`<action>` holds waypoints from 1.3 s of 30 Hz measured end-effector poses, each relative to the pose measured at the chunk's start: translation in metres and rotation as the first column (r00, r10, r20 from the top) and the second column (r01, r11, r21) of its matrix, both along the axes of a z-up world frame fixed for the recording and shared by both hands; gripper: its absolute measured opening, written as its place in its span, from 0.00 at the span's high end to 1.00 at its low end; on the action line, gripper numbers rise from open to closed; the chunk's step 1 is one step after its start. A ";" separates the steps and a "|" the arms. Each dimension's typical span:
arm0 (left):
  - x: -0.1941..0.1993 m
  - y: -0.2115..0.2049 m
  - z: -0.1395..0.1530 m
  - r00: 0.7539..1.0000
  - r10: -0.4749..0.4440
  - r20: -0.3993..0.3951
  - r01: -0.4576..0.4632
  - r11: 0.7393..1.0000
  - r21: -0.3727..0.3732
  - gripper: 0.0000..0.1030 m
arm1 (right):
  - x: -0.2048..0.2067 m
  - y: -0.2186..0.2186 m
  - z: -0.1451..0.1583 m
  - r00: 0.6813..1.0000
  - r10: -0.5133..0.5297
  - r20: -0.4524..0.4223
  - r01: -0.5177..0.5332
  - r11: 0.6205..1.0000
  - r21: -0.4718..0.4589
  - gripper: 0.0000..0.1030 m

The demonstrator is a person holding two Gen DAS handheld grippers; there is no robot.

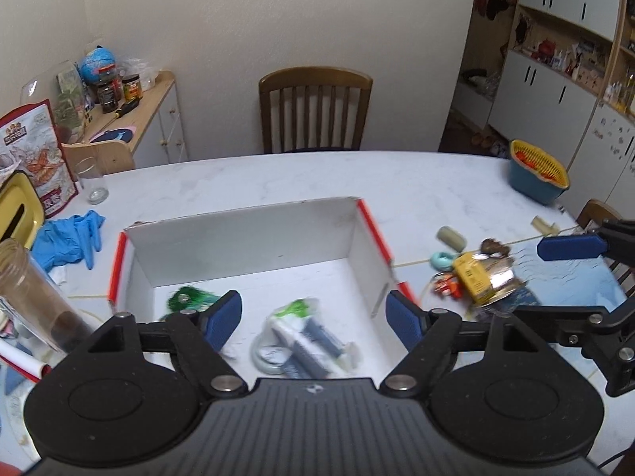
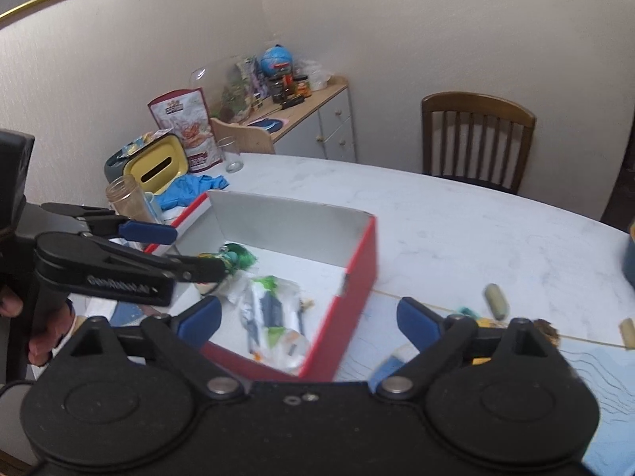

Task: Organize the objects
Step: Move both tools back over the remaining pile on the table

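A box, red outside and white inside [image 1: 246, 234], stands open in the middle of the white table. In it lie a green tangle [image 1: 190, 297], a clear packet of tubes [image 1: 305, 341] and a grey ring [image 1: 270, 357]. My left gripper [image 1: 313, 321] hangs open above the box's near side, nothing between its blue pads. Loose things lie to the right of the box: a yellow and silver pack [image 1: 484, 277], a teal ring [image 1: 442, 260], an olive cylinder [image 1: 451, 238]. My right gripper [image 2: 309, 319] is open and empty over the box's [image 2: 349, 289] right corner.
Blue gloves [image 1: 67, 238], a glass [image 1: 93, 182], a jar [image 1: 27, 293] and a yellow tissue box [image 1: 16, 206] crowd the table's left. A blue basket with a yellow strainer [image 1: 537, 174] sits far right. A wooden chair [image 1: 315, 111] stands behind the table.
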State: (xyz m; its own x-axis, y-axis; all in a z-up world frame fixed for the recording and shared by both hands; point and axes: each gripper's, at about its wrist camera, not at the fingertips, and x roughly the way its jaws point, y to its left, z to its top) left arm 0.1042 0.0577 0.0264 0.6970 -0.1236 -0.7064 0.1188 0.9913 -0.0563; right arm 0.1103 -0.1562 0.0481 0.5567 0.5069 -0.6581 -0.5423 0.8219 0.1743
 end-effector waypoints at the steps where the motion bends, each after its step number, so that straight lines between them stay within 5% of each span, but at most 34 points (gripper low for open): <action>1: -0.002 -0.003 0.001 1.000 -0.001 0.005 0.001 1.000 -0.009 0.15 | -0.002 -0.007 0.001 1.000 -0.006 0.007 0.006 1.000 -0.006 0.07; 10: -0.011 -0.049 -0.002 0.997 -0.071 0.027 0.073 0.996 -0.054 0.11 | -0.004 -0.085 -0.001 0.993 -0.111 0.028 0.112 0.993 -0.027 0.07; 12: -0.012 -0.062 -0.006 0.996 -0.091 0.027 0.092 0.994 -0.067 0.00 | -0.002 -0.104 -0.004 0.989 -0.143 0.025 0.143 0.989 -0.033 0.07; 22: -0.016 -0.138 -0.034 0.985 -0.172 0.033 0.173 0.982 -0.072 0.00 | 0.010 -0.180 -0.028 0.968 -0.252 -0.014 0.251 0.967 -0.052 0.07; 31: -0.002 -0.191 -0.076 0.987 -0.157 -0.037 0.155 0.986 -0.060 0.00 | 0.005 -0.196 -0.071 0.983 -0.173 -0.060 0.166 0.981 -0.102 0.07; 39: 0.024 -0.217 -0.103 0.990 -0.107 -0.092 0.101 0.992 -0.069 0.00 | -0.010 -0.177 -0.112 1.000 -0.021 -0.016 0.017 0.981 -0.194 0.08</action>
State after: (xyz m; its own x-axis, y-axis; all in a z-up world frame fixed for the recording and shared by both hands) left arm 0.1283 -0.1594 -0.0762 0.6080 -0.2392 -0.7570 0.2123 0.9678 -0.1352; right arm 0.1006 -0.3334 -0.0643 0.5526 0.3584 -0.7524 -0.5245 0.8511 0.0202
